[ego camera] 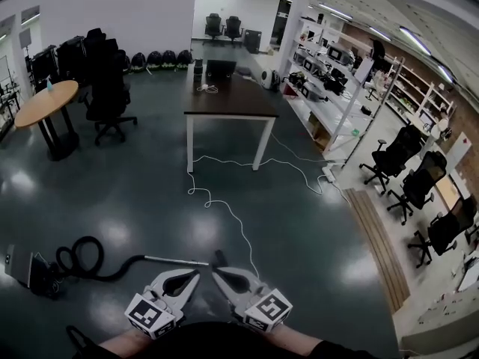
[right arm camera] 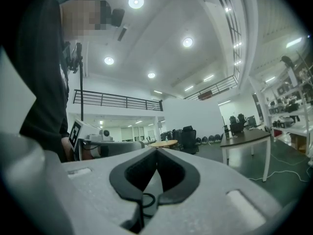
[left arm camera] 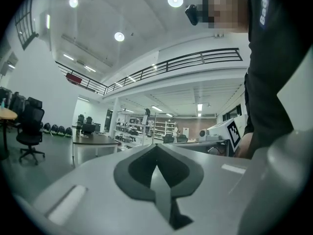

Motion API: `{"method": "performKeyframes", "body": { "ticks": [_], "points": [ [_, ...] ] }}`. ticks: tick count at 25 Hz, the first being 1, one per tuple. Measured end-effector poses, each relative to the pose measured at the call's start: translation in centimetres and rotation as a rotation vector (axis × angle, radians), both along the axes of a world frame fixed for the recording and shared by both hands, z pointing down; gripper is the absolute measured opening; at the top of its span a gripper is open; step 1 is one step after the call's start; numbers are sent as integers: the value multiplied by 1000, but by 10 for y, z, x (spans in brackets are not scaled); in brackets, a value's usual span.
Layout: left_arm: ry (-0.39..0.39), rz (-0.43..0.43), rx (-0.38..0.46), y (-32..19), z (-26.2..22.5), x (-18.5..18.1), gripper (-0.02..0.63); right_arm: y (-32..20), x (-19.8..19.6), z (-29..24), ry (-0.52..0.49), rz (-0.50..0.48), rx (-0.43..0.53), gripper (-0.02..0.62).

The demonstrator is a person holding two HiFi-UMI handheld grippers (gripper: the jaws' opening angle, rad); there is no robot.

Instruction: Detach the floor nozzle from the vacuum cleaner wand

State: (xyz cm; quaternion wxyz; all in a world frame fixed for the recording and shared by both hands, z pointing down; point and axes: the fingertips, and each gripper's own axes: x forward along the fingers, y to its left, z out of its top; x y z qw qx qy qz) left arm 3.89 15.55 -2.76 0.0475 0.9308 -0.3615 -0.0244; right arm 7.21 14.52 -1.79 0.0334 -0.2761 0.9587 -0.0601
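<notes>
Bottom centre, the white left gripper (ego camera: pixel 193 277) and white right gripper (ego camera: pixel 218 275) are both closed on nothing. The thin silver wand (ego camera: pixel 176 260) lies lower left, with the small black floor nozzle (ego camera: pixel 219 258) at its tip; whether they are joined is unclear. No grasp is made; the next move likely calls for opening the jaws and reaching down.

Head view downward, gripper views level, sharing table (ego camera: pixel 230 99)
</notes>
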Motion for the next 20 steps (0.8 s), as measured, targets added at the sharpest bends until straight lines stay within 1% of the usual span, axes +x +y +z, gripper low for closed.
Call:
{"method": "performKeyframes", "body": {
  "ticks": [4,7,10,15,20],
  "points": [
    [22,3,-26,3,0,-4,2,2,-9,2,3,10,-9,2],
    [10,-18,-36,7,-1,-9,2,6,-16,2,20,-5,4,2],
    [-5,-24,-51,11,-1,-11,2,9,-16,2,22,-3,-2,2],
    [-19,4,-1,18,0,-16,2,12,-23,0,33,-10,-7,2],
    [-4,6,-13,19,5,-15,2,11,-20,3,33,7,-8,2]
  ]
}}
